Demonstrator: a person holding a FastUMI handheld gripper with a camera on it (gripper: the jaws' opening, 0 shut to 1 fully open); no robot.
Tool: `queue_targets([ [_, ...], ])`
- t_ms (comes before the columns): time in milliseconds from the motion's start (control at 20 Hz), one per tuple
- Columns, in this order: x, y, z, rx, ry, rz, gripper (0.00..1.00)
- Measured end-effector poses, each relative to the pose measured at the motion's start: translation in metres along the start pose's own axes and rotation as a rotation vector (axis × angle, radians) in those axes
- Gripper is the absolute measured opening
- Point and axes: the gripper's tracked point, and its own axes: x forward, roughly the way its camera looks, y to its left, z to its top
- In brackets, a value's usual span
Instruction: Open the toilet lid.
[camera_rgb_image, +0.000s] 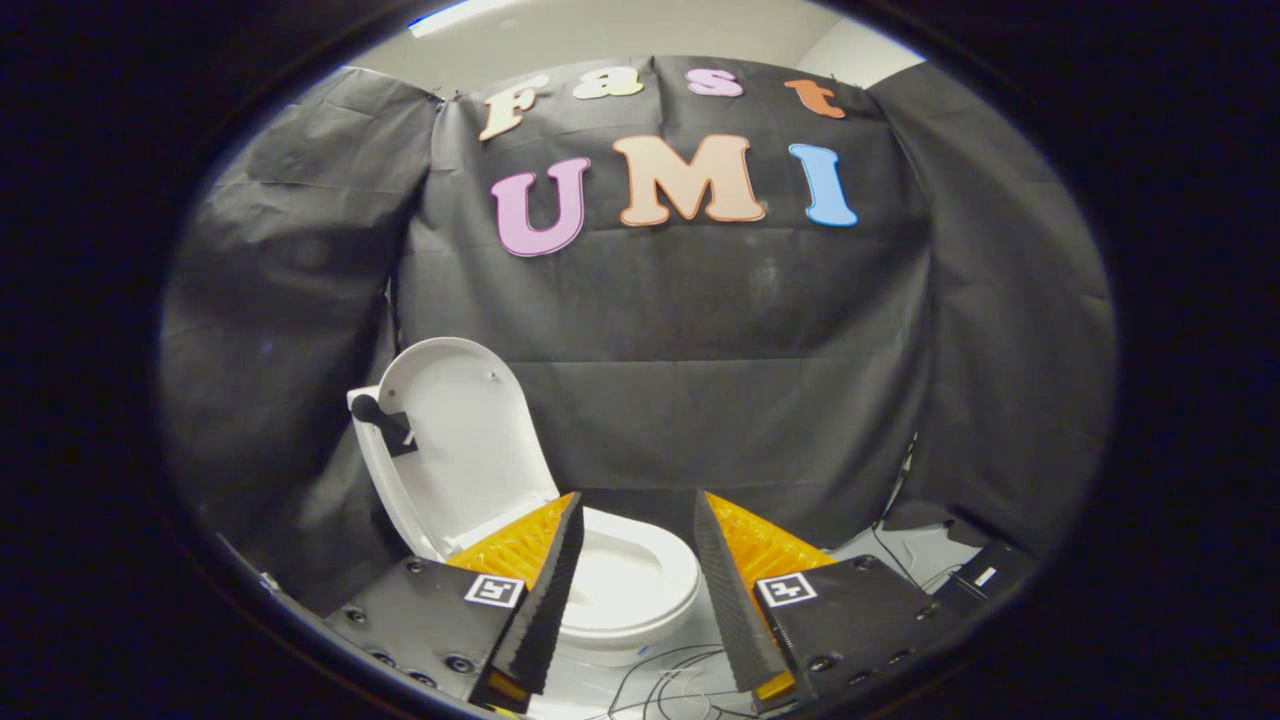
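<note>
One small white toilet (625, 590) stands on a pale floor (900, 550) just ahead of the gripper (637, 590), its smooth glossy oval seat and bowl showing in the gap between the two fingers (545, 590). The toilet lid (460, 440) is already raised: a rounded, smooth white plastic shell standing nearly upright behind the bowl, leaning back toward the black cloth wall (720, 400), with its inner face turned toward the camera. On the lid's outer edge, on the side away from the bowl, sits a dark rounded knob on a small black patch (385, 425); whether it is a handle or a fitting cannot be told.

The fingers are spread wide apart and grip nothing. Each is a wedge with a ribbed, sawtooth inner face, and each carries one square black-and-white marker tag (493, 590) on its flat base plate, so two tags in all. Round screw heads dot the plates.

Several thin dark cables (670, 675) loop across the floor below the bowl. The wall cloth is matte and creased, hanging in folds. A dark box (985, 575) lies on the floor beyond the right finger.
</note>
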Motion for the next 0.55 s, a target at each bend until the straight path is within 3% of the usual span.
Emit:
queue_targets([
  [550, -0.029, 0.002, 0.009, -0.004, -0.058, 0.013, 0.70],
])
